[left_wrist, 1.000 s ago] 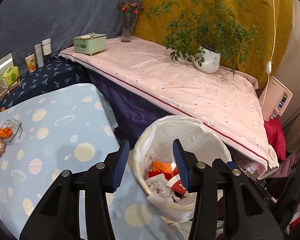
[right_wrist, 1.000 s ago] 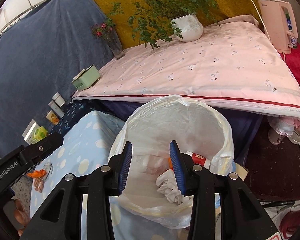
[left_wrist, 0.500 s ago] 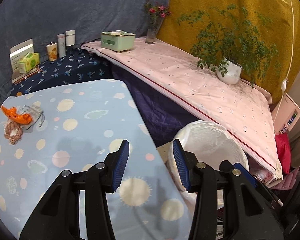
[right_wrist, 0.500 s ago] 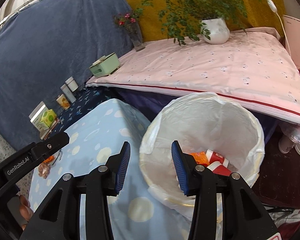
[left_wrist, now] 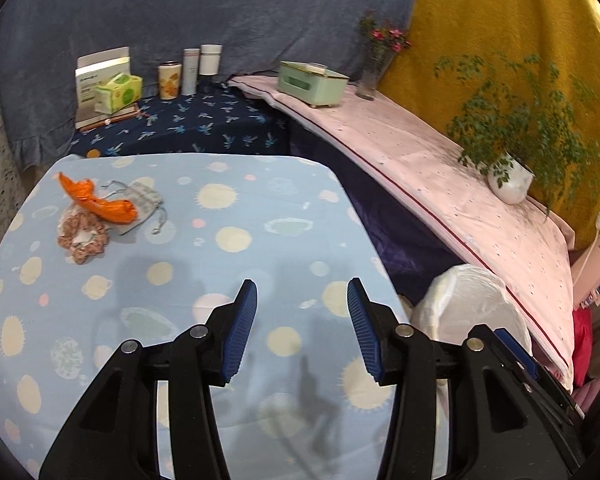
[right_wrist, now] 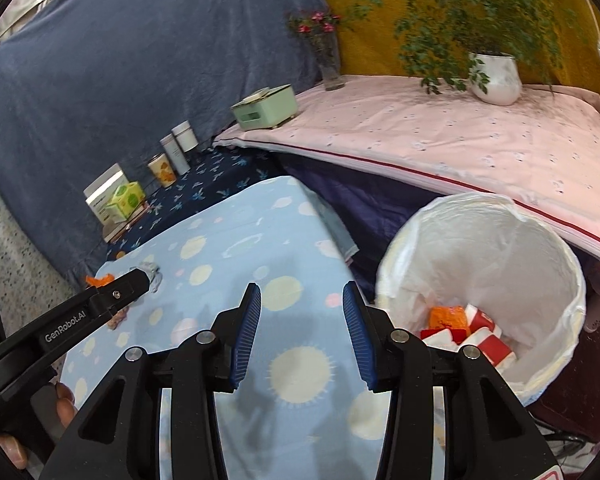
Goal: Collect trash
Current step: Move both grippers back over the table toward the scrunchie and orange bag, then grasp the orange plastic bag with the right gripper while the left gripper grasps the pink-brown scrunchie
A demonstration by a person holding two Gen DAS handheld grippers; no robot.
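Observation:
An orange wrapper (left_wrist: 100, 200) lies at the far left of the blue dotted table (left_wrist: 236, 240), on a grey pouch (left_wrist: 142, 204) and beside a pink scrunchie (left_wrist: 82, 238). The white-lined trash bin (right_wrist: 480, 280) stands right of the table and holds orange, red and white trash (right_wrist: 460, 324); it also shows in the left wrist view (left_wrist: 468, 304). My left gripper (left_wrist: 302, 320) is open and empty over the table's near part. My right gripper (right_wrist: 300, 320) is open and empty over the table's right edge, left of the bin.
A pink-covered ledge (left_wrist: 440, 176) runs along the right with a potted plant (left_wrist: 508, 176), a green box (left_wrist: 312, 82) and a flower vase (left_wrist: 370, 80). Boxes and cans (left_wrist: 168, 80) stand on a dark blue shelf behind the table.
Both grippers have swung left, away from above the bin to over the blue table. The wrapper, pouch and scrunchie now sit closer in the left view.

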